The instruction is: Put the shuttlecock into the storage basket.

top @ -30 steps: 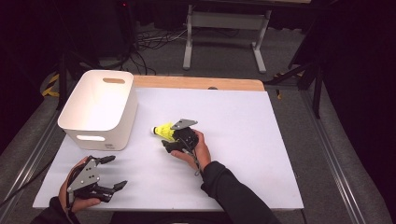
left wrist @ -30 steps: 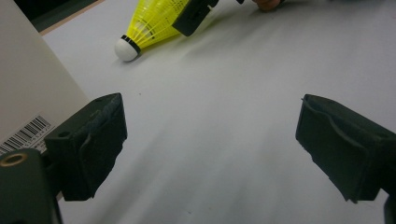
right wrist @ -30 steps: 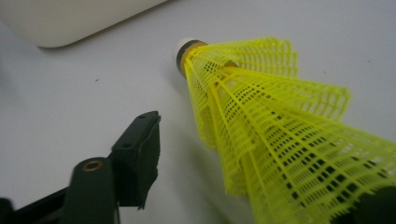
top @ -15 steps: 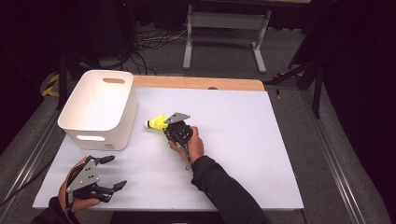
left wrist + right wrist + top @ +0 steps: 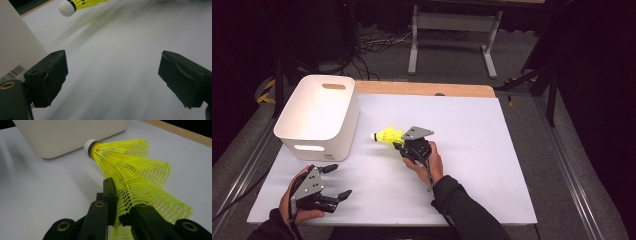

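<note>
A yellow mesh shuttlecock with a white cork tip hangs just above the white table, its cork pointing left toward the white bin. My right gripper is shut on the skirt. In the right gripper view the jaws pinch the netting of the shuttlecock, with the bin just beyond the cork. My left gripper rests near the front left edge, open with nothing between its jaws. From there the shuttlecock shows at the top, beside the bin wall.
The white table sheet stretches to the right of my right hand. A wooden strip runs along the far edge. Behind the table stand a metal frame and cables on the floor.
The right gripper has closed on the shuttlecock's skirt and raised it a little off the table, shifting slightly. The left hand has stayed where it was.
</note>
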### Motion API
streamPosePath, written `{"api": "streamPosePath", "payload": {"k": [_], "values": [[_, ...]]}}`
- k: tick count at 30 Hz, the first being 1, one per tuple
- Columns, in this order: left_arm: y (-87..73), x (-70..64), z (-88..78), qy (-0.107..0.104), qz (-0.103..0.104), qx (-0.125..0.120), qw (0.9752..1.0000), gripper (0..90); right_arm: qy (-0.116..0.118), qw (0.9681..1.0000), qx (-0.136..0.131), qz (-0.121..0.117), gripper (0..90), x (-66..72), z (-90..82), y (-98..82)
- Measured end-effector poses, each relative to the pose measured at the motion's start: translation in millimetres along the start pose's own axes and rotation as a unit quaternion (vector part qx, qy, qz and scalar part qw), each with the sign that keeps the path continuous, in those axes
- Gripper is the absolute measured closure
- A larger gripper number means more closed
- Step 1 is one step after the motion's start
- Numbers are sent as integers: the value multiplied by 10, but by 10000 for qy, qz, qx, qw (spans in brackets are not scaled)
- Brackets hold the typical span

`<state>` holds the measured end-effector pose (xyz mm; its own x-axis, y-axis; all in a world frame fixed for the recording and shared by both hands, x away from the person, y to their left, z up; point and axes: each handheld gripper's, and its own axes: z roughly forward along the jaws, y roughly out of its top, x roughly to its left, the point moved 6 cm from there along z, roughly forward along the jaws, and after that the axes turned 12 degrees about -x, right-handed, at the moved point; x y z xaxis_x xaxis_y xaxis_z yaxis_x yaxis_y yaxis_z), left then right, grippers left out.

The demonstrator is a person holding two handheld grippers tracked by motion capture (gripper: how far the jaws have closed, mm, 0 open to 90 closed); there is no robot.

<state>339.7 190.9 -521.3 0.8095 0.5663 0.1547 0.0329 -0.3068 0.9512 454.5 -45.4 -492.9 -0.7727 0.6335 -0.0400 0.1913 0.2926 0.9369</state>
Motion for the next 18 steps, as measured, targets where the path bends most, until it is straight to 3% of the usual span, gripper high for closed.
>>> {"api": "streamPosePath", "payload": {"k": [5, 9, 13, 16, 18], "values": [[84, -16, 194, -114, 9, 73, 9999, 114, 152, 9995, -188, -206, 865, 26, -331, 11], [183, -26, 444, -232, 105, 146, 9996, 121, 273, 9989, -236, -308, 865, 38, -572, -2], [313, -28, 627, -327, 81, 50, 9994, 123, 389, 9974, -217, -559, 865, 91, -721, -22], [445, -74, 763, -475, 151, -74, 9987, 183, 482, 9965, -226, -641, 864, 131, -818, -32], [549, -116, 884, -582, 270, -92, 9979, 243, 522, 9950, -151, -838, 863, 154, -892, -40]]}}
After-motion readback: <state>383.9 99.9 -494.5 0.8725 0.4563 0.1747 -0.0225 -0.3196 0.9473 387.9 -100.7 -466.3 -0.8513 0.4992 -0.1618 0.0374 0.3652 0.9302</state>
